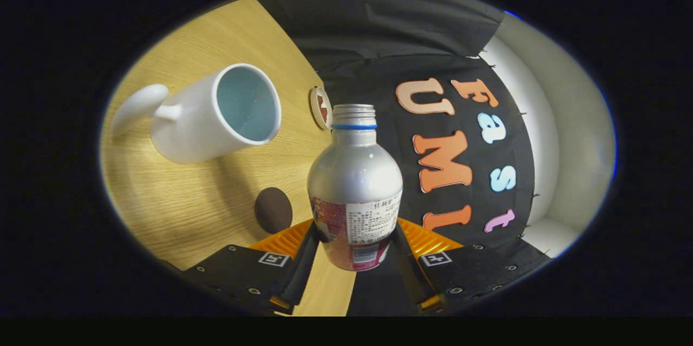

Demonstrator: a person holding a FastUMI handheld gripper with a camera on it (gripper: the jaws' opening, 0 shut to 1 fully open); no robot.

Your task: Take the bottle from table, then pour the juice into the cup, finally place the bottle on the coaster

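— Wooden table [178, 210], tilted in view, dark cloth wall beyond. On it?
— White cup [216, 113] with pale blue inside, dark round coaster [273, 209] near the fingers, small round disc [320, 108] farther off.
— And the gripper [354, 243]?
— Pinching the silver bottle [354, 178] by its labelled lower body, both fingers pressing. Cap off, neck open, lifted beside the cup.

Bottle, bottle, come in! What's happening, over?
Hand-held gripper shut on bottle, cap off, tilted. Cup ahead on table. Coaster free beside fingers. Nothing in the way.
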